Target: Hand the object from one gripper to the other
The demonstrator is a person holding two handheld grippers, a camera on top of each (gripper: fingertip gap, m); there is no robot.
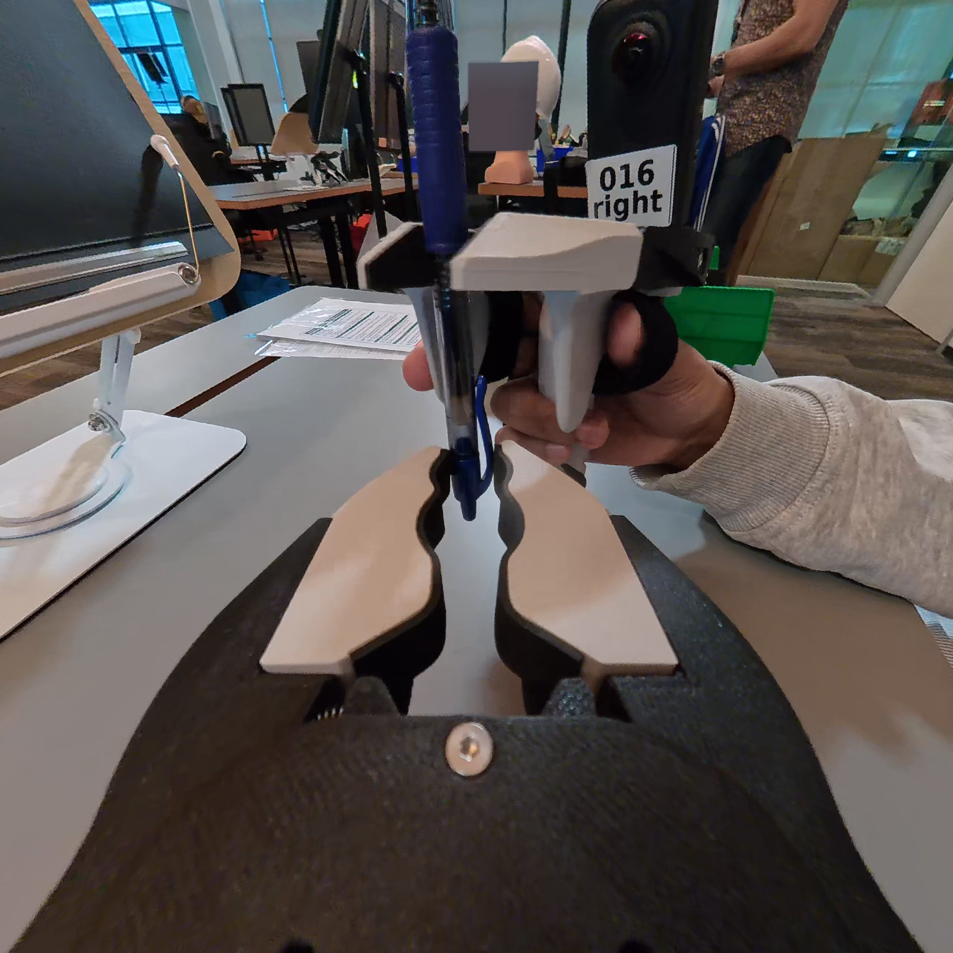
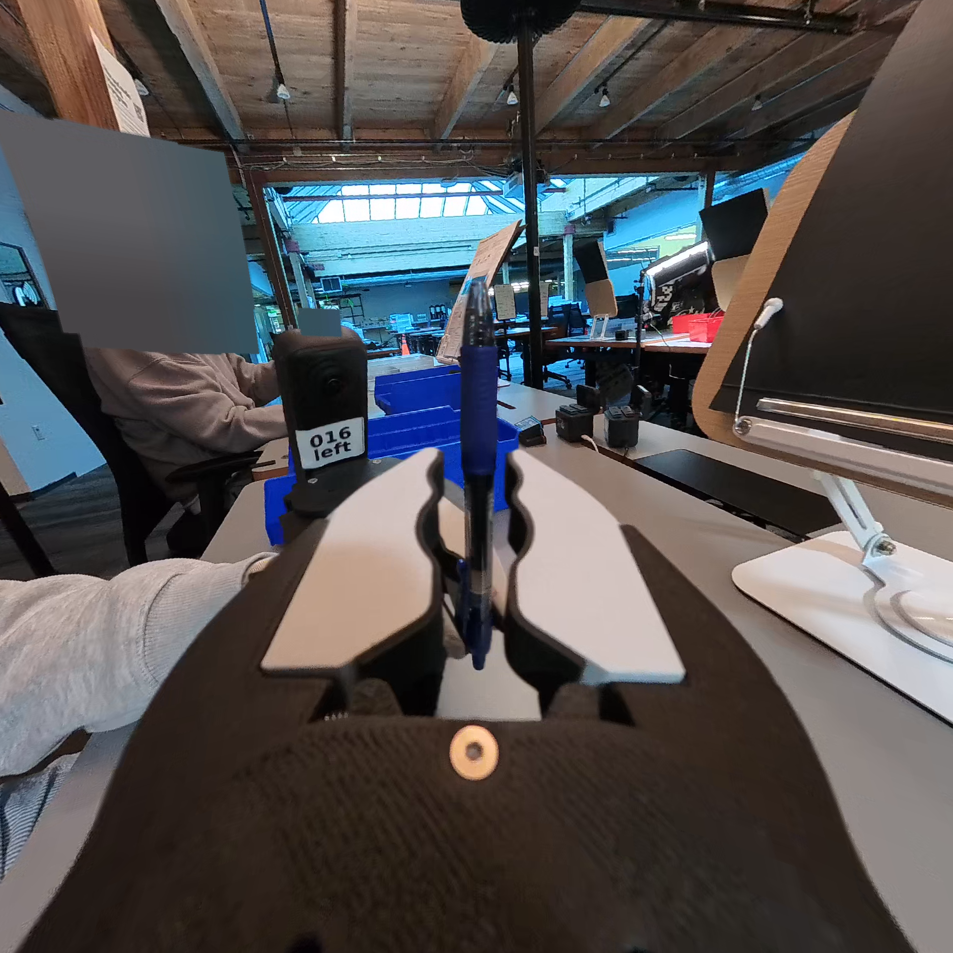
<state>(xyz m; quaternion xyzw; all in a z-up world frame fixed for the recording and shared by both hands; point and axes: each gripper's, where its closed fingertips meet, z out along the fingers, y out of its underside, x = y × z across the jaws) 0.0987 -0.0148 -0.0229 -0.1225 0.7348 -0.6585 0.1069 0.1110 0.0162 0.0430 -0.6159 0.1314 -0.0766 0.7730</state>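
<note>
A blue pen (image 1: 438, 154) stands upright above the grey table (image 1: 309, 490). My left gripper (image 1: 470, 454) is shut on its lower clip end, both pads touching it. My right gripper (image 1: 441, 263), held by a hand (image 1: 644, 412), sits higher on the shaft, just under the blue grip. In the right wrist view the pen (image 2: 478, 402) stands between the tips of my right gripper (image 2: 474, 459). The jaws there are a little apart, with a gap showing on both sides of the shaft. The left gripper's camera body (image 2: 325, 402) shows behind on the left.
A tilted board on a white stand (image 1: 103, 464) is at the left, and it shows at the right in the right wrist view (image 2: 825, 593). Papers (image 1: 350, 330) and a green bin (image 1: 722, 325) lie beyond. Blue bins (image 2: 412, 428) and black chargers (image 2: 593, 417) sit further back. A person stands behind (image 1: 763, 77). The gap from one gripper's tips to the other's is roughly 7 cm.
</note>
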